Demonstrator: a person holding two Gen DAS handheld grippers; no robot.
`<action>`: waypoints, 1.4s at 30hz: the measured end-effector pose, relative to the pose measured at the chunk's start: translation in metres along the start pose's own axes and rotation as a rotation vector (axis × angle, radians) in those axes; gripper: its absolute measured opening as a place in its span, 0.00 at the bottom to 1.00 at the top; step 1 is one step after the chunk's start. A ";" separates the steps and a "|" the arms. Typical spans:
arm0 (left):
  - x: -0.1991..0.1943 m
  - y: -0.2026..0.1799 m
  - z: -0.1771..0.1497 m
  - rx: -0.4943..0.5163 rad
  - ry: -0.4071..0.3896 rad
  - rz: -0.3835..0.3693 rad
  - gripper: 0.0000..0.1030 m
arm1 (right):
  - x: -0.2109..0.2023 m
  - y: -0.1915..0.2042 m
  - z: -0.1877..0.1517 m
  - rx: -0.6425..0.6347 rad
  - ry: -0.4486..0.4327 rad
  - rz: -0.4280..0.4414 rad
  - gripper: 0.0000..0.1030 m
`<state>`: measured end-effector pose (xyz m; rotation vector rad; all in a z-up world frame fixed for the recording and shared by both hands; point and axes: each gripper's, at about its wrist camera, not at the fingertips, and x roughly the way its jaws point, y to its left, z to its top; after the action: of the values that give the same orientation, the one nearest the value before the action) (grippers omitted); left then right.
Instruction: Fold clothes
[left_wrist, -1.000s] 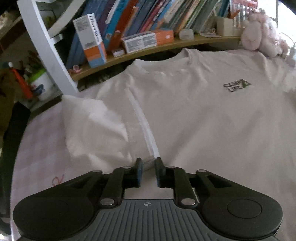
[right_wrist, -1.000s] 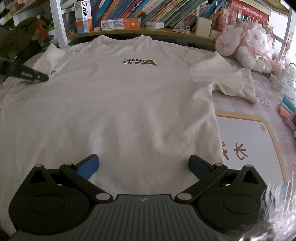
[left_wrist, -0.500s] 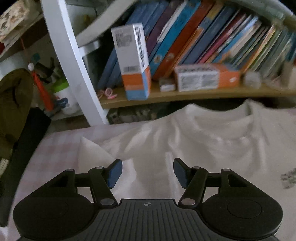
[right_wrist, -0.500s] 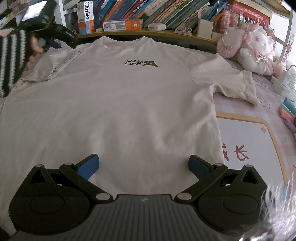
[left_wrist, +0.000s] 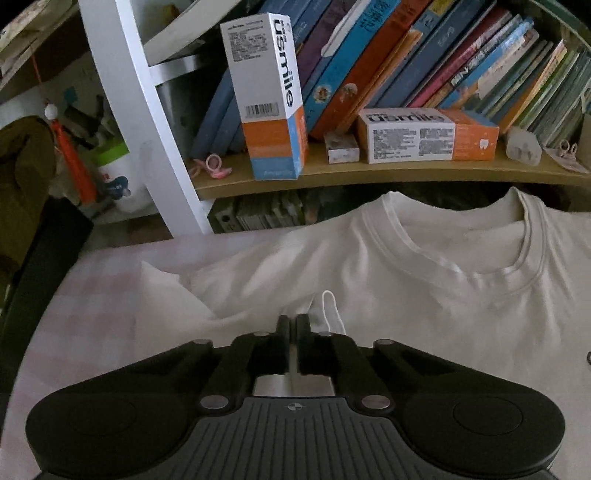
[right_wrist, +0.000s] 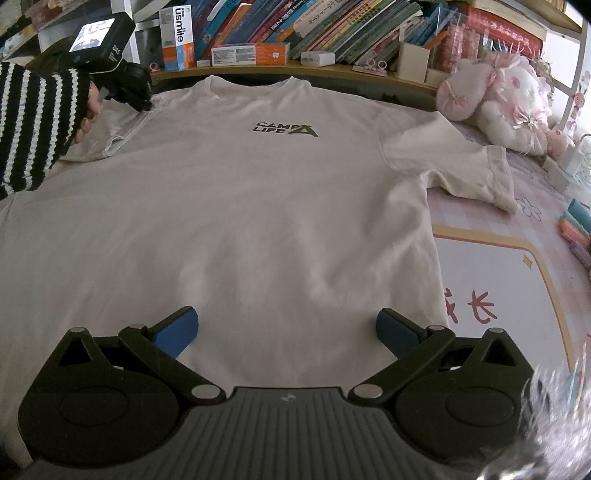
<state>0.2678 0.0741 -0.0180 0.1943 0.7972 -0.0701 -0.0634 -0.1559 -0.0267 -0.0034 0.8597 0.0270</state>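
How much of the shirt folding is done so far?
Barely started. The shirt lies spread flat, with no fold showing. The left gripper is shut on cloth near the shoulder; the right gripper hovers open above the hem. All the folds remain.

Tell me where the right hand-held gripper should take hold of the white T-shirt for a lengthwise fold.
Grip the bottom hem of the T-shirt near its right side edge, coming from below: the right hand-held gripper is open above that flat hem.

One T-shirt (right_wrist: 258, 206), two grippers, two usmile boxes, one plush toy (right_wrist: 498, 99).
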 end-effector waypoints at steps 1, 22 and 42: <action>-0.001 0.002 0.000 -0.008 -0.004 -0.004 0.02 | 0.000 -0.001 0.000 0.000 0.000 0.001 1.00; -0.009 -0.004 0.002 0.016 0.031 -0.191 0.58 | -0.001 0.000 0.003 -0.005 0.010 0.003 1.00; -0.148 0.035 -0.110 0.019 -0.127 -0.073 0.84 | 0.003 0.002 0.003 -0.010 -0.001 0.007 1.00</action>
<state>0.0922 0.1286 0.0180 0.1766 0.6776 -0.1578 -0.0595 -0.1541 -0.0273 -0.0094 0.8583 0.0374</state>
